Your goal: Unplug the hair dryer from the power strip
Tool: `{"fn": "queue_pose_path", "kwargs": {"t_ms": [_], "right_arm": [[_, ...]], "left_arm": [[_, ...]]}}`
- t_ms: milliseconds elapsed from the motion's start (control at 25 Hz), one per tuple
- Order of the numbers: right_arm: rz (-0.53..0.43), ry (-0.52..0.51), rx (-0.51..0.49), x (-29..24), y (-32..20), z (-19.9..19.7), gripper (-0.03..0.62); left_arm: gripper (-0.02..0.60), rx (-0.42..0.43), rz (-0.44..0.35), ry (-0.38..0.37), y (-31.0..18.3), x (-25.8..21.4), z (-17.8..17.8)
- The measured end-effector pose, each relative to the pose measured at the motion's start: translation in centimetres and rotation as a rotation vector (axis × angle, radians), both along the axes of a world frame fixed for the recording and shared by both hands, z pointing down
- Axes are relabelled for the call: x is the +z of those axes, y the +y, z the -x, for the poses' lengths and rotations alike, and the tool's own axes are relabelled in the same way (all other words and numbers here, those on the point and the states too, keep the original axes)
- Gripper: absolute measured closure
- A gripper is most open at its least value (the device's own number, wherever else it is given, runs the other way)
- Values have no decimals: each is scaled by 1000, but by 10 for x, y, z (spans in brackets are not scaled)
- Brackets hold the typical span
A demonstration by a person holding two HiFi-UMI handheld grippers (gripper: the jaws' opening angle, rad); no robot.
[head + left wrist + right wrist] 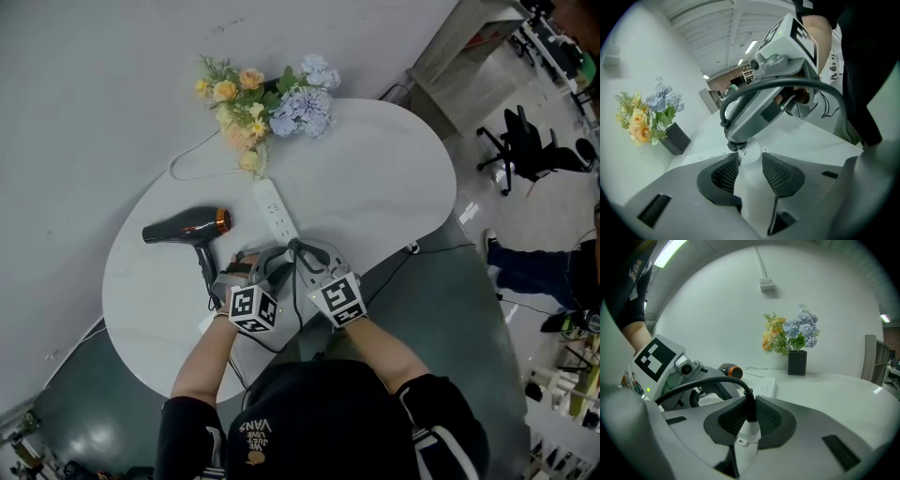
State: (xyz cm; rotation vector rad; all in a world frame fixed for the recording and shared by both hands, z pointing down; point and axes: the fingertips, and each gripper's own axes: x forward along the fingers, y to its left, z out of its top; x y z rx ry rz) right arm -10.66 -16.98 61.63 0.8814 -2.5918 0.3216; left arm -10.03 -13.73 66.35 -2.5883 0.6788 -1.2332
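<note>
Right gripper (749, 414) has its jaws squeezed tight on the white plug (748, 434), and the black cord (705, 380) loops up out of it. Left gripper (750, 164) pinches the near end of the white power strip (275, 211) from both sides. Both grippers crowd over that end, so the socket is hidden and I cannot tell if the plug is out. The black hair dryer (187, 227) lies on the white table (384, 178), just left of the strip. Flowers (267, 103) in a black vase (797, 363) stand at the strip's far end.
</note>
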Motion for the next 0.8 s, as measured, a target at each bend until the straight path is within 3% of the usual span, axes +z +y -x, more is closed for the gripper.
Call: {"fn": "queue_pose_path", "kwargs": {"t_ms": [800], "right_arm": [[-16,-20,50,-25,13,-31,520]], "left_arm": [[408,-39,20,-22,2,-1,-3]]}}
